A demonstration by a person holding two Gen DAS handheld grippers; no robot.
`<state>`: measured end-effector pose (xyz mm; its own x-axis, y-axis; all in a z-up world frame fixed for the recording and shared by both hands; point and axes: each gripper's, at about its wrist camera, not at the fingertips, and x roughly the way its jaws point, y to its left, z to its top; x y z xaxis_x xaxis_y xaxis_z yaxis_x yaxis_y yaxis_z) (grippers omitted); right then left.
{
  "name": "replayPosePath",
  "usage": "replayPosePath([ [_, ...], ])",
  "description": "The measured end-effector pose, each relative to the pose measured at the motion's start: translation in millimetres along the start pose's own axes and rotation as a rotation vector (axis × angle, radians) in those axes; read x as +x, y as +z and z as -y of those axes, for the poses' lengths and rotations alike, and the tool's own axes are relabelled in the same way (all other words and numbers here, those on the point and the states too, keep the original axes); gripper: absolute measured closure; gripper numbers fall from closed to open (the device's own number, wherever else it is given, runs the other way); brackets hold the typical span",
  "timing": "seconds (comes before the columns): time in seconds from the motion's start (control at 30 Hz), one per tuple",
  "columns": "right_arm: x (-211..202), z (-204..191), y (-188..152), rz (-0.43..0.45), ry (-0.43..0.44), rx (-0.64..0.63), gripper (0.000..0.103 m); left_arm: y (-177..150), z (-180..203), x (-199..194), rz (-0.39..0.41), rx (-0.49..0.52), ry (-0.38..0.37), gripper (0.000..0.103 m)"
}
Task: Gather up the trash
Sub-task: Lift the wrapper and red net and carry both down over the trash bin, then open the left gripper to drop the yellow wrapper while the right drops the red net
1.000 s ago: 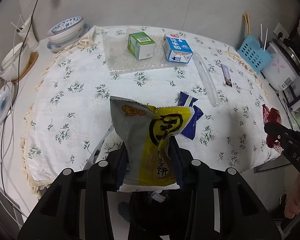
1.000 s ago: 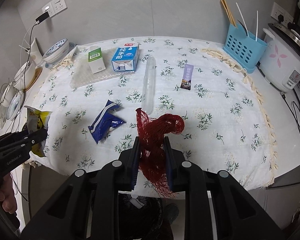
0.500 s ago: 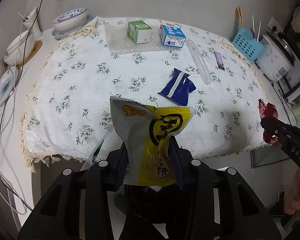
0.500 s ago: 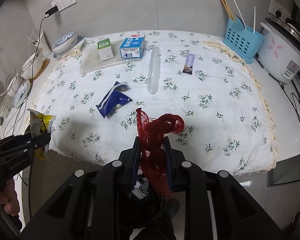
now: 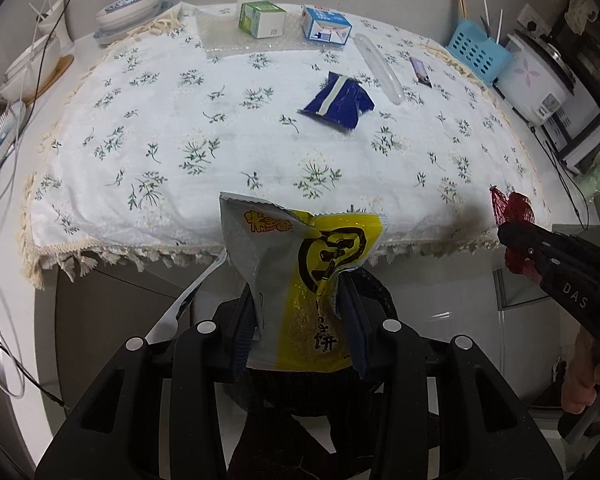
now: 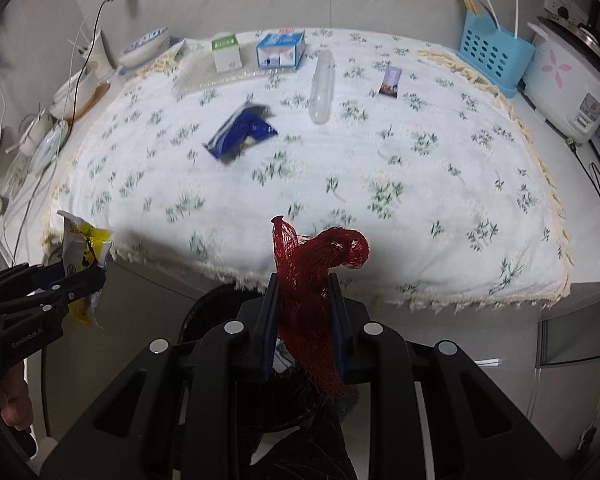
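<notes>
My left gripper [image 5: 300,312] is shut on a grey and yellow snack bag [image 5: 300,276], held off the table's front edge over a black bin [image 5: 374,292]. The right gripper [image 6: 302,316] is shut on a red mesh net bag [image 6: 312,264], also in front of the table edge above the same black bin [image 6: 204,316]. Each gripper shows in the other's view: the right gripper [image 5: 512,240] with the red net [image 5: 514,210] at the right, the left gripper [image 6: 84,276] with the snack bag [image 6: 84,244] at the left. A blue wrapper [image 5: 338,100] lies on the tablecloth.
On the floral tablecloth [image 5: 220,140] lie a green carton [image 5: 260,20], a blue carton [image 5: 326,26], a clear plastic tube [image 5: 380,68] and a small purple sachet [image 5: 420,72]. Bowls [image 5: 130,6] stand back left; a blue caddy [image 5: 478,52] and rice cooker [image 5: 538,80] stand at the right.
Both grippers have drawn back from over the table and sunk past its front edge, each keeping its hold. The black bin now shows beneath them.
</notes>
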<state>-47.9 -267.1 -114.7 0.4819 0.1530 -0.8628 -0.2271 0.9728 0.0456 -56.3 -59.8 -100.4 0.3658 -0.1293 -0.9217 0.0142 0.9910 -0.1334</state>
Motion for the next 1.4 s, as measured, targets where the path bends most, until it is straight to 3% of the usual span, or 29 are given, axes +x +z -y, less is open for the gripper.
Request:
replayPosePath([
  [0.37, 43, -2, -50, -0.087, 0.009, -0.021, 0.082, -34, -9, 47, -0.069, -0.003, 0.015, 0.065],
  [0.9, 115, 2, -92, -0.237, -0.011, -0.025, 0.082, -65, -16, 114, -0.148, -0.01, 0.045, 0.065],
  [1.13, 135, 3, -106, -0.262, -0.01, -0.016, 0.082, -75, -23, 145, -0.188, -0.036, 0.005, 0.065],
  [1.4, 124, 5, -112, -0.237, -0.016, 0.0, 0.082, -84, -10, 179, -0.184, 0.007, 0.011, 0.065],
])
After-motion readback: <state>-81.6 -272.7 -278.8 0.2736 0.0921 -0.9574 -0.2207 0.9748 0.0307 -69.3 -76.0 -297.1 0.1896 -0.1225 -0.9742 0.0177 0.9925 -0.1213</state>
